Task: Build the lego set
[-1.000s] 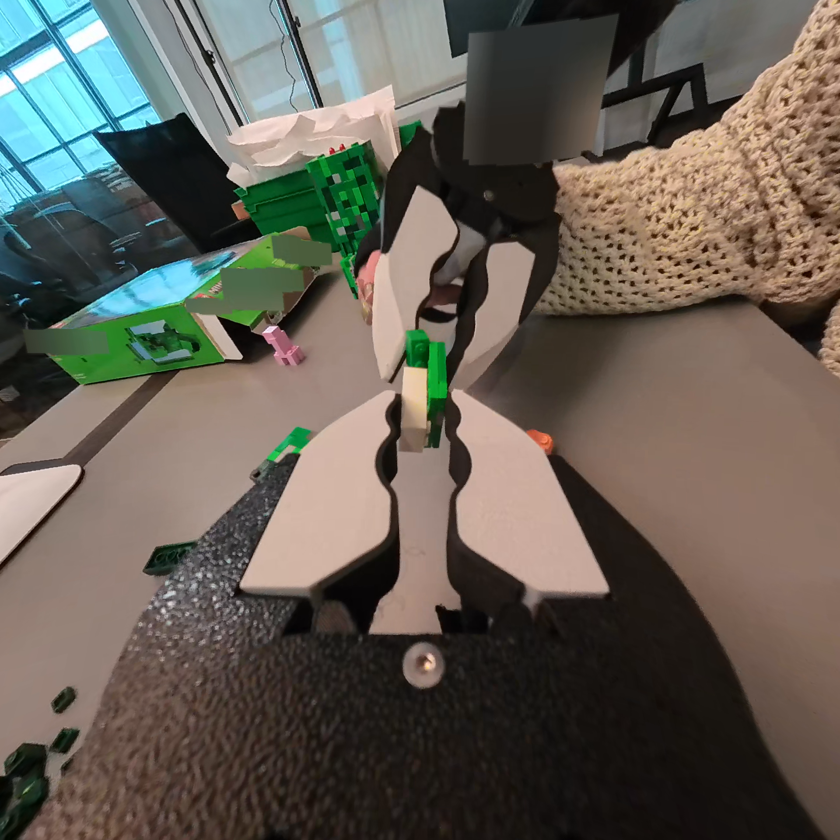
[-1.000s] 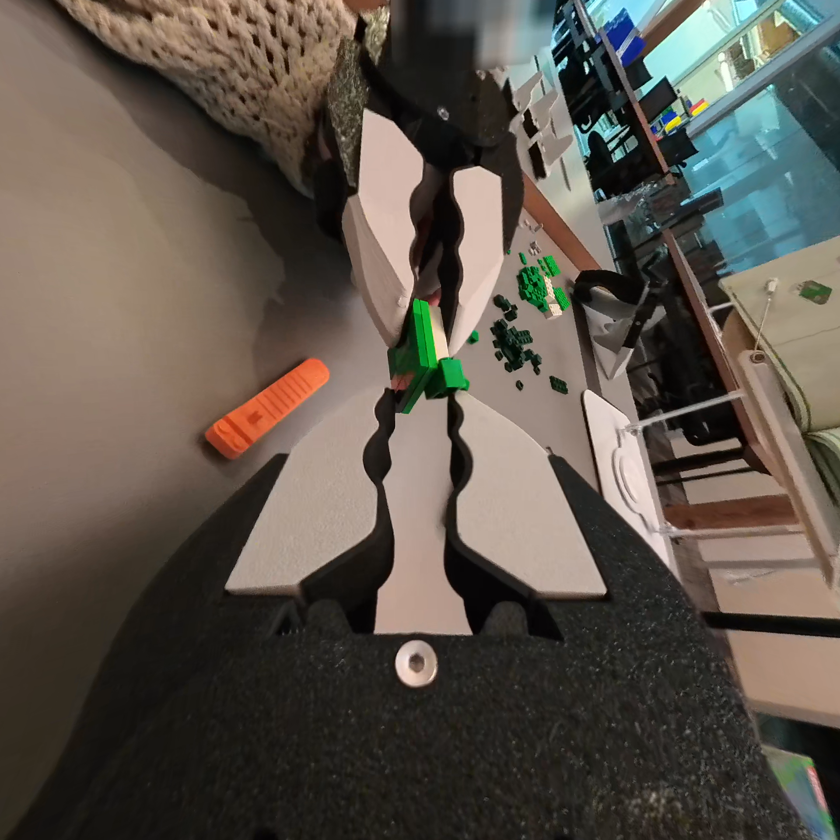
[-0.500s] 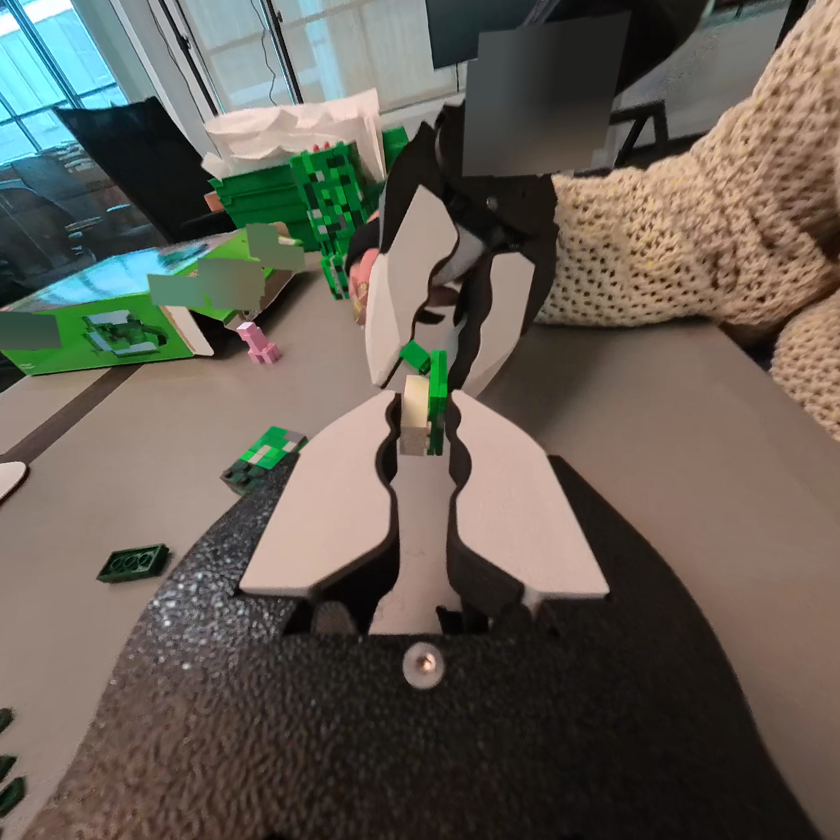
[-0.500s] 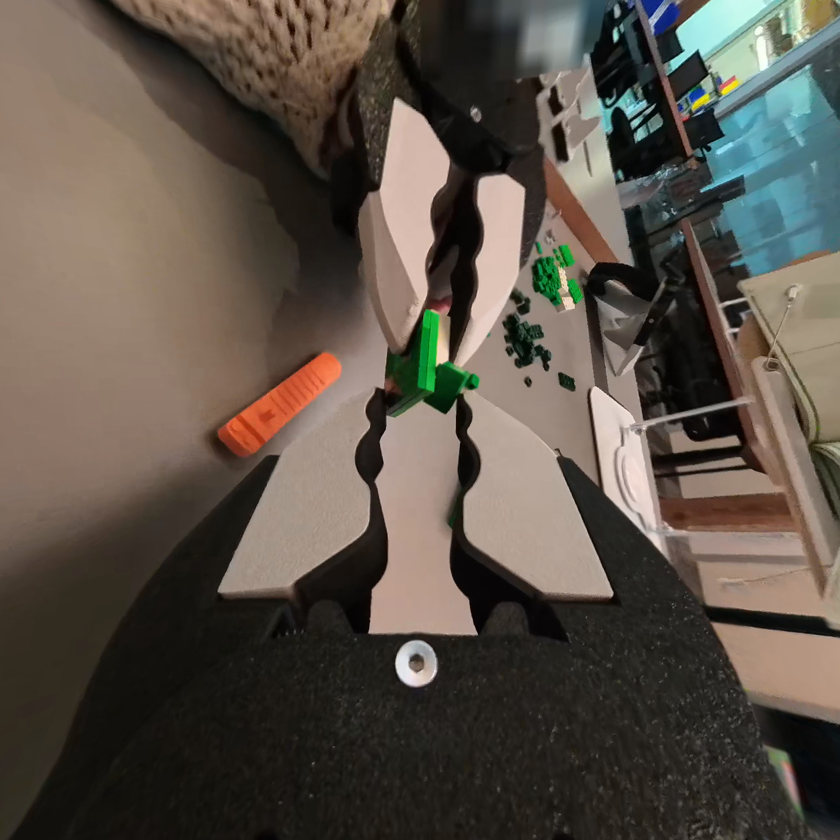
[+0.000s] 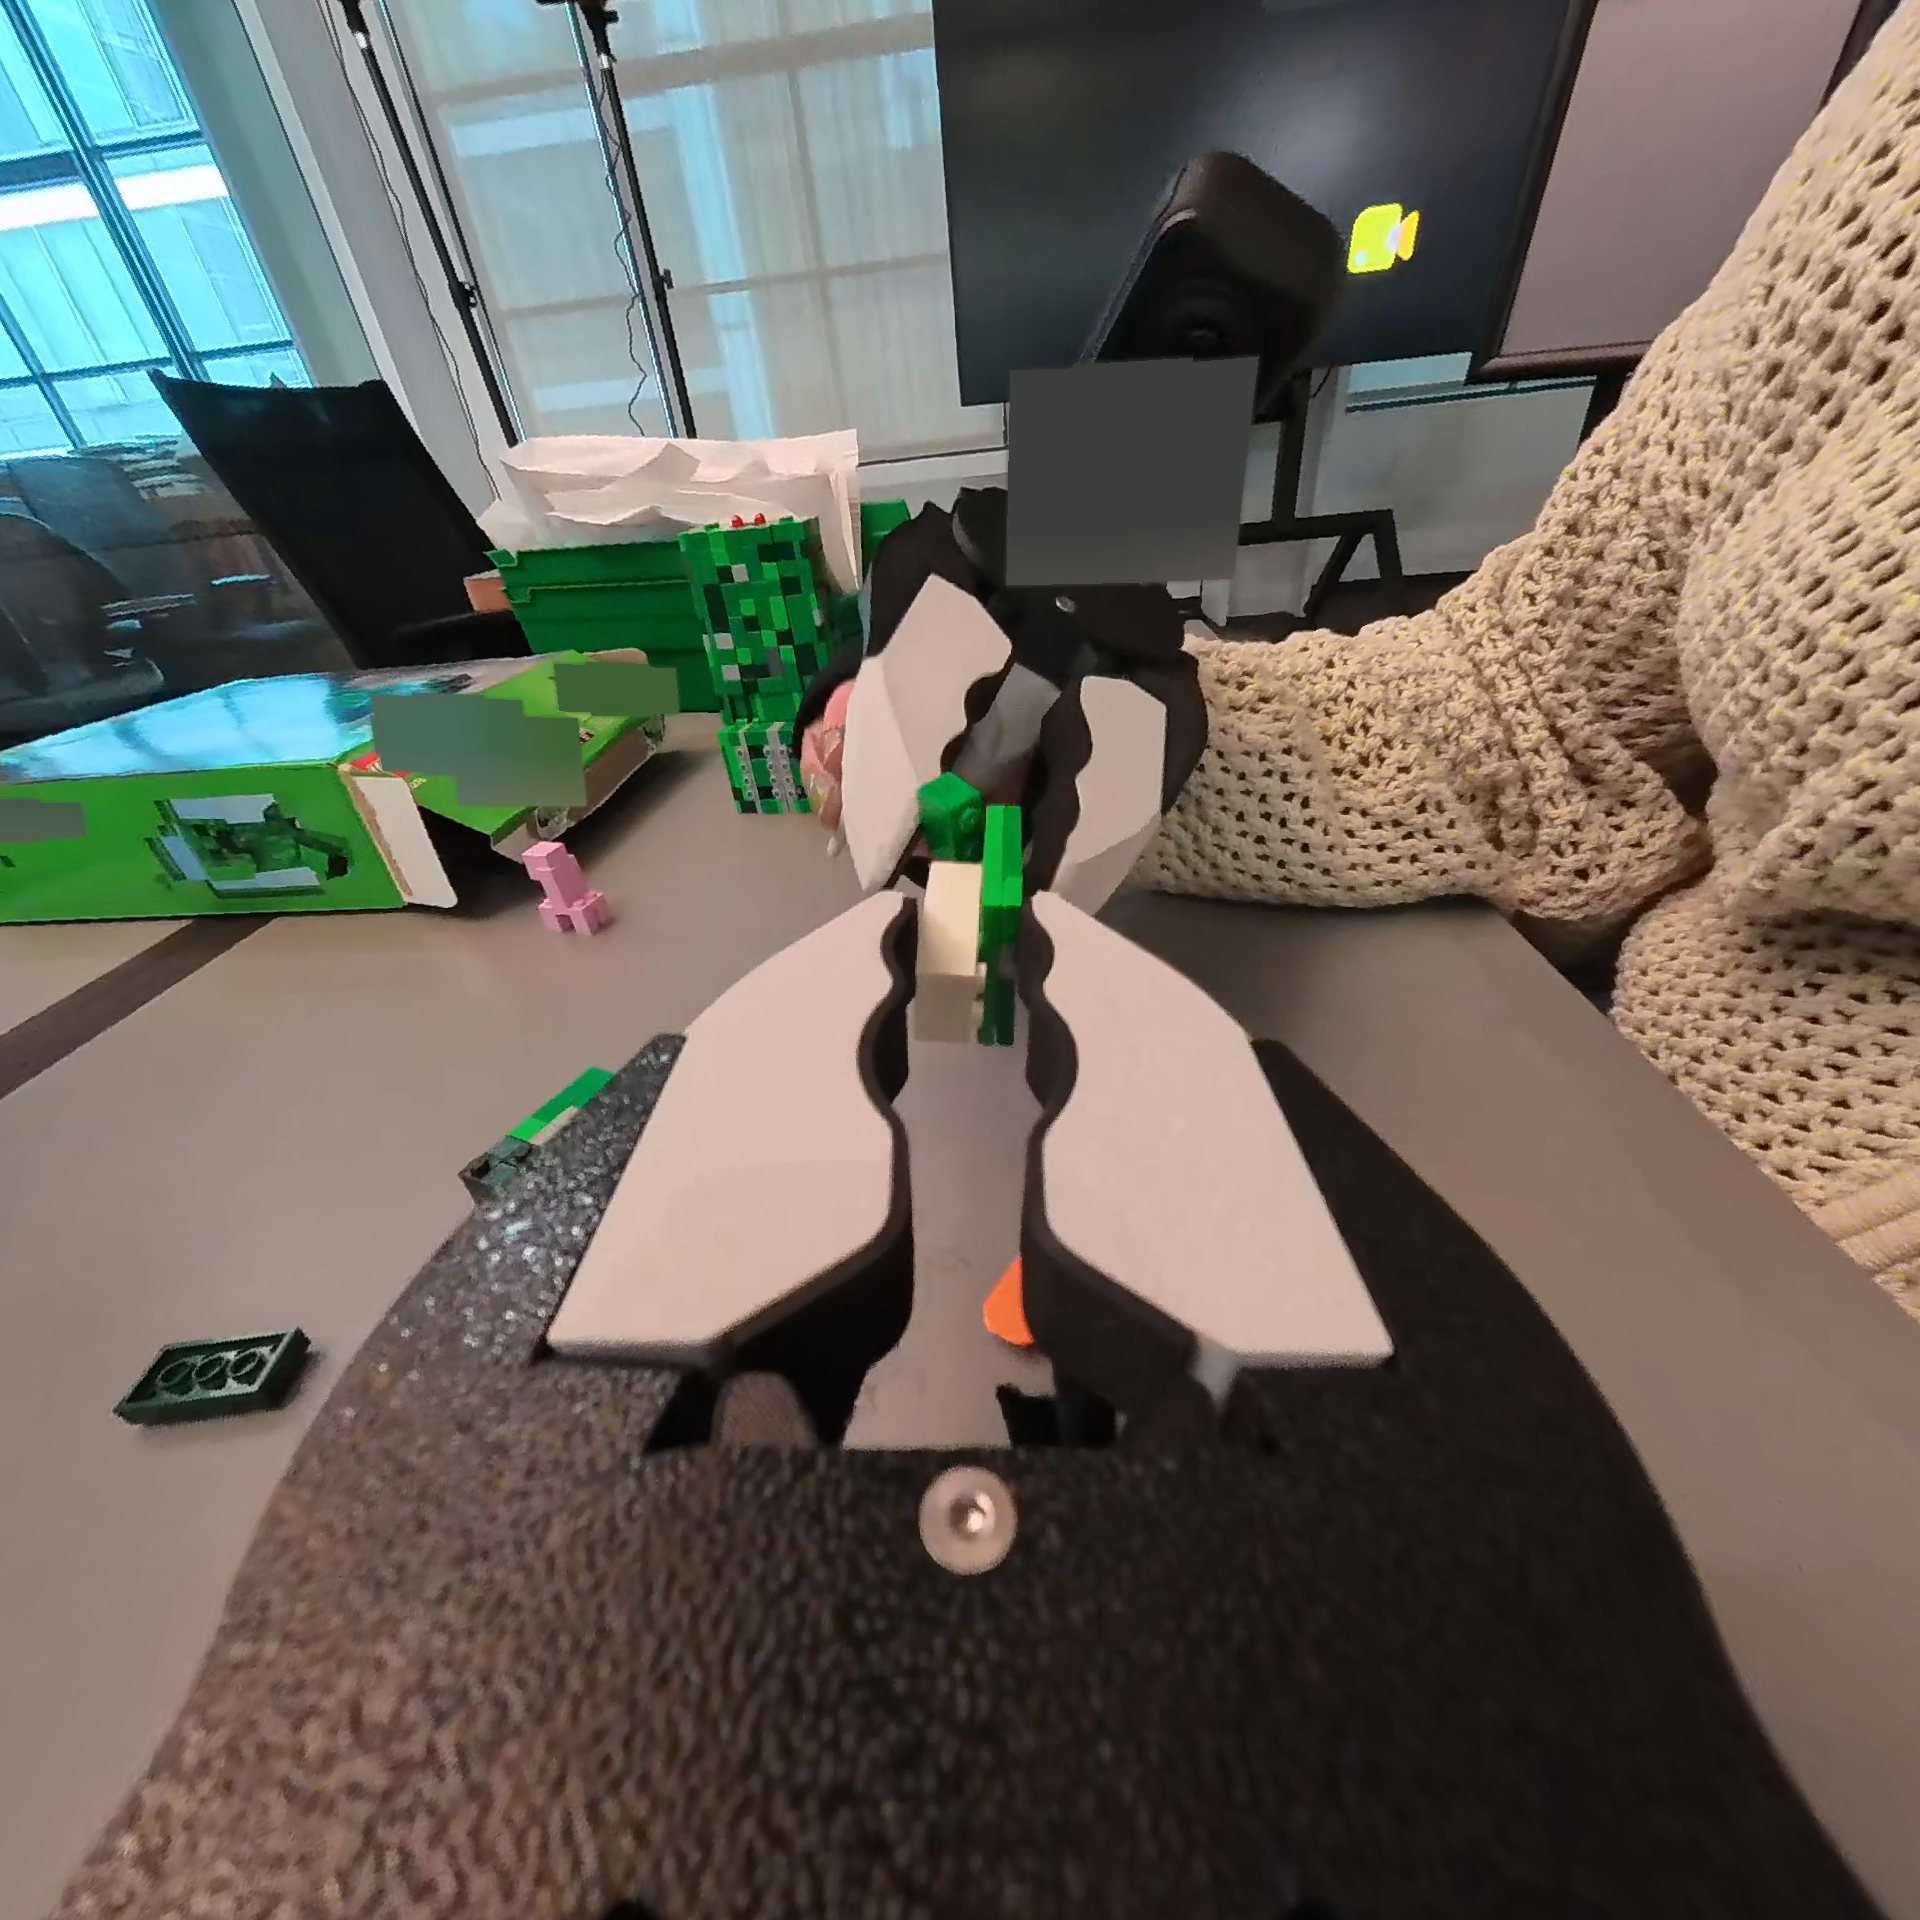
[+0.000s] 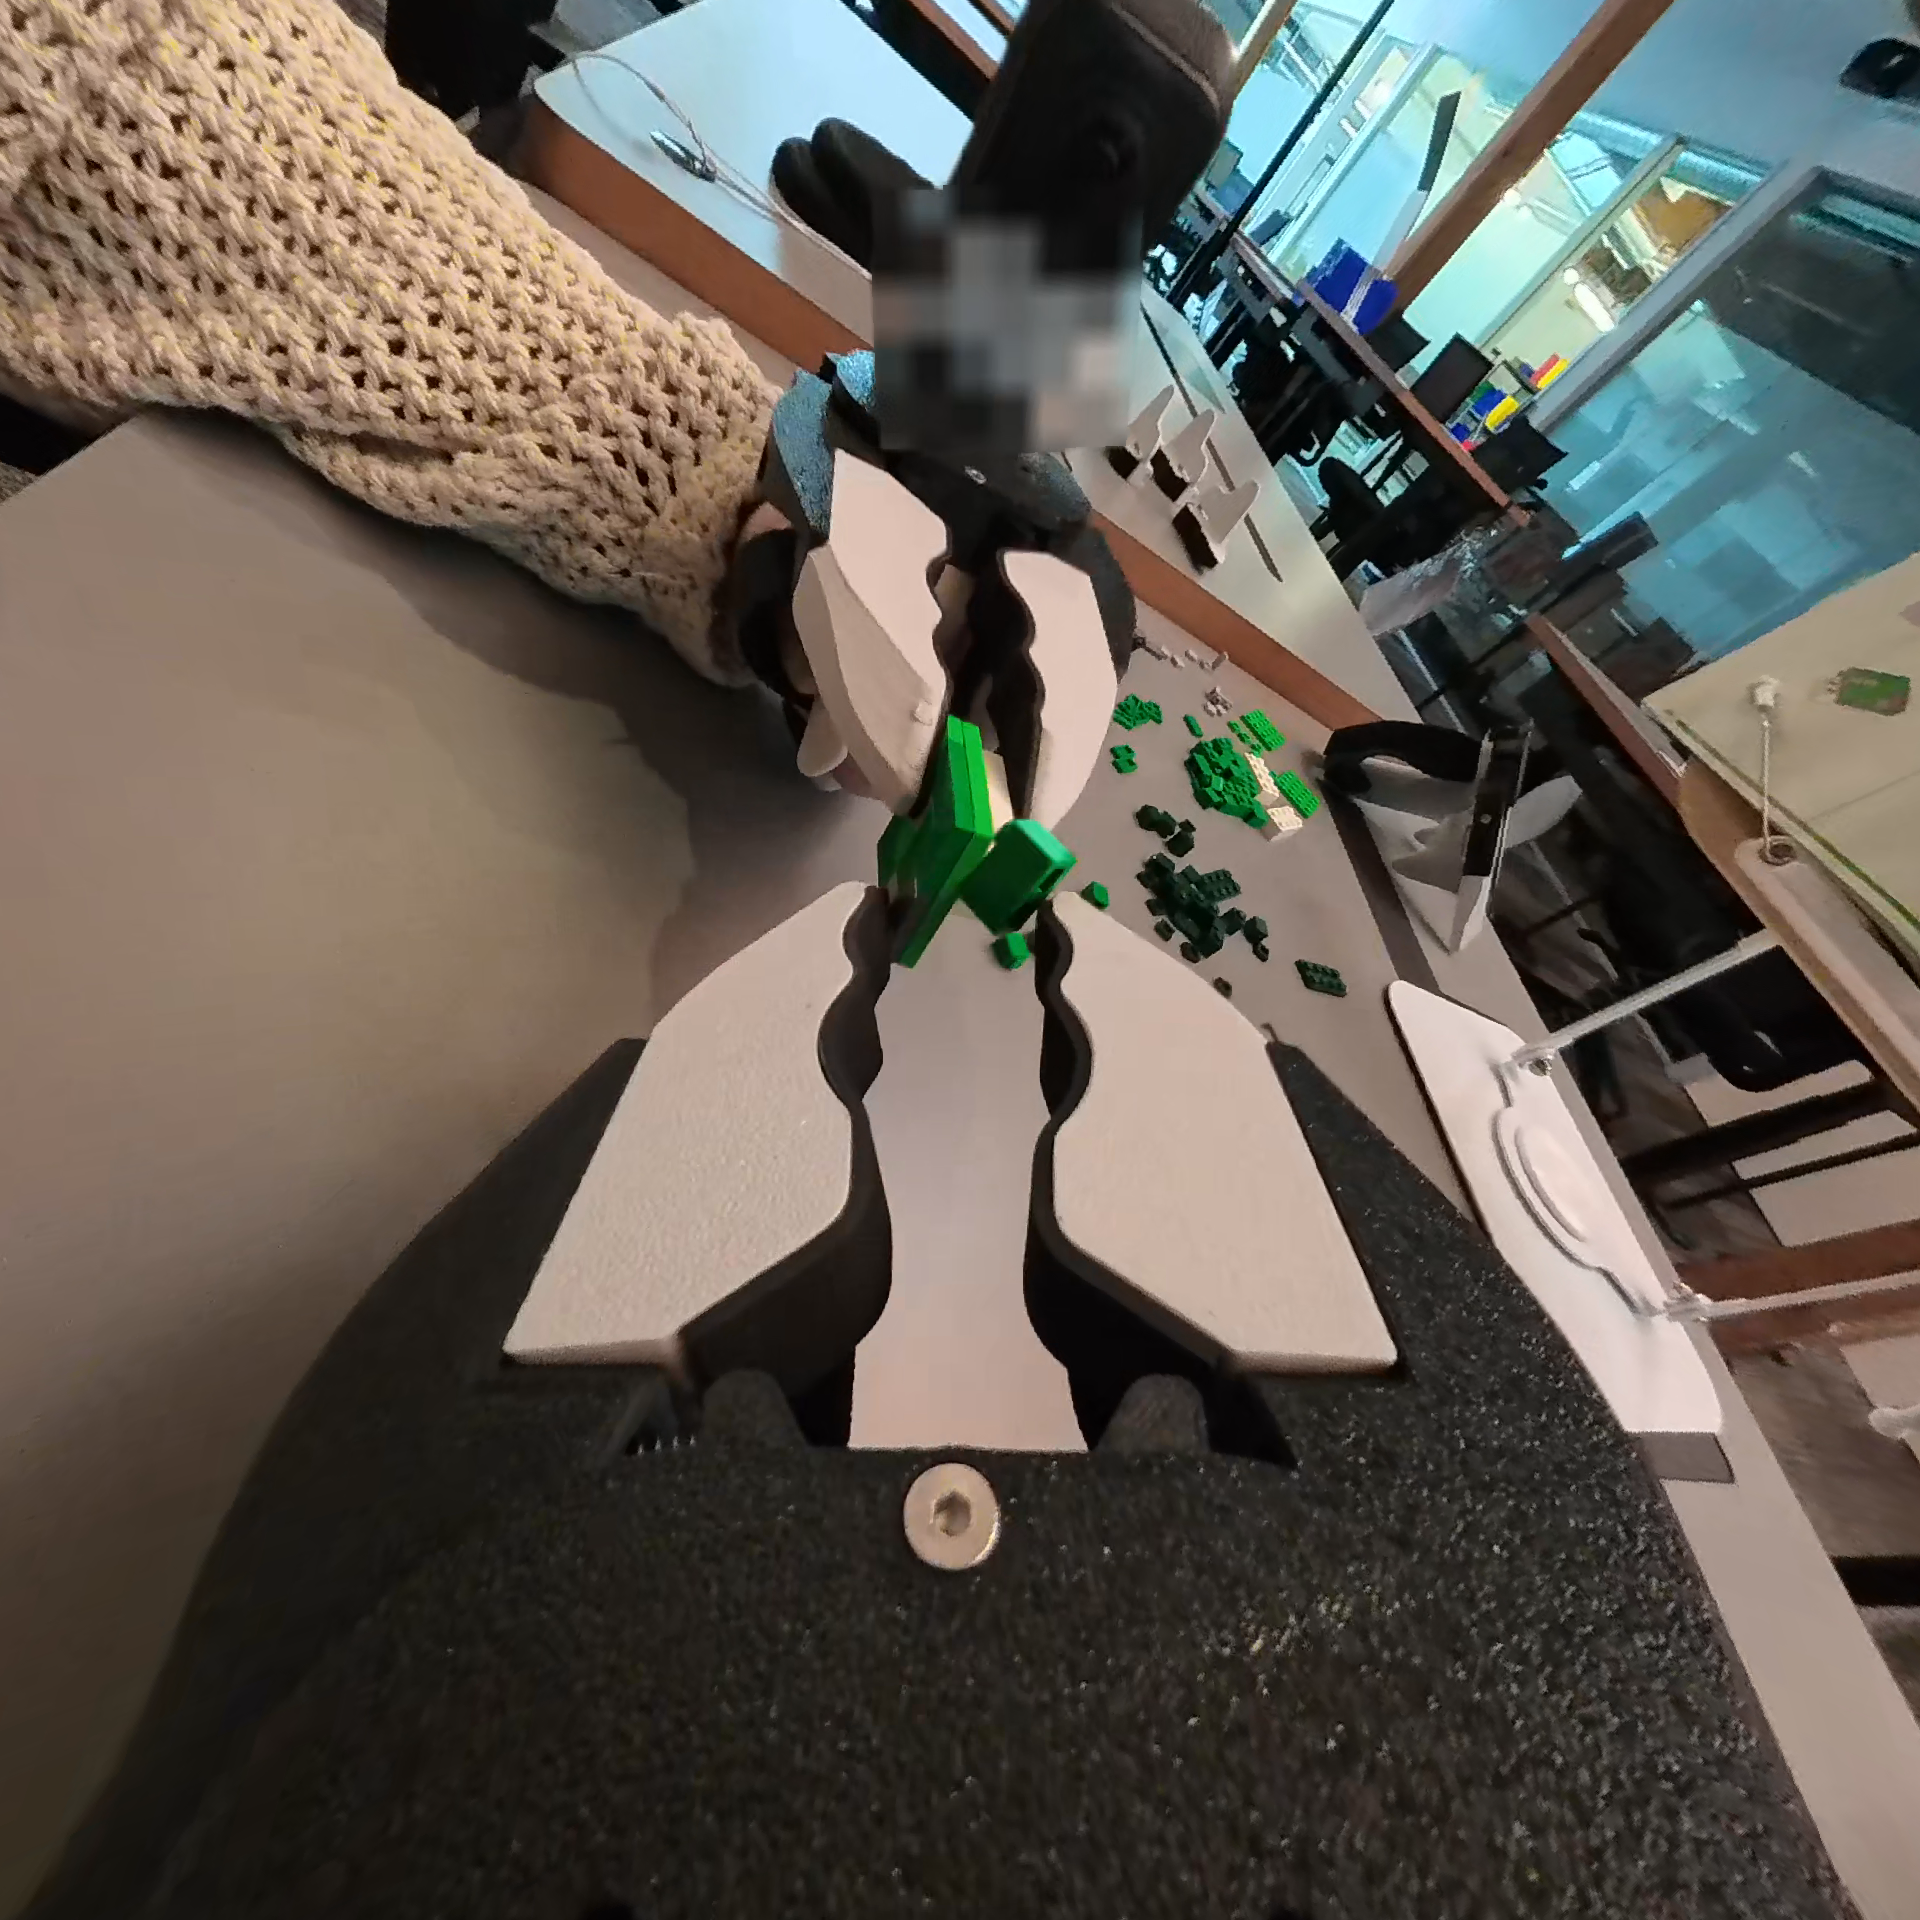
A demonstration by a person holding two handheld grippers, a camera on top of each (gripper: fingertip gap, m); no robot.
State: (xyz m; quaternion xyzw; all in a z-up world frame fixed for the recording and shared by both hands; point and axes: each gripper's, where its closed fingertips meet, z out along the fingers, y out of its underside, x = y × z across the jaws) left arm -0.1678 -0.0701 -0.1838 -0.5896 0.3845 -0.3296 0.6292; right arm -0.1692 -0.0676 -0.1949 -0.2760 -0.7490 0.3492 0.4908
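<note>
Lego parts sit across a grey table (image 5: pixel 312 1091), biggest first: green set box (image 5: pixel 208 821) far left lying on its side with an end flap open, green blocky figure (image 5: pixel 764 665) standing behind it by stacked green trays (image 5: pixel 592 603) topped with white paper. Left gripper (image 5: pixel 966 977) is clenched on a small green-and-white assembly (image 5: pixel 971 935), held above the table, white brick on the left side, green plates on the right. Right gripper (image 6: pixel 961 904) faces it tip to tip, jaws slightly apart; a small green piece (image 6: pixel 1023 868) sits at its tips against the assembly, cannot tell if it is actually pinched or just resting there. Cream knit sleeve (image 5: pixel 1455 748) behind the right gripper, another sleeve (image 6: pixel 364 312) behind the left one. Loose piles of bright and dark green bricks (image 6: pixel 1216 831) lie on the table past the tips in the right wrist view. Pink mini figure (image 5: pixel 566 883) stands near the box, dark green plate (image 5: pixel 213 1377) flat at near left, orange tool (image 5: pixel 1006 1304) only partly seen between the left gripper's fingers.
</note>
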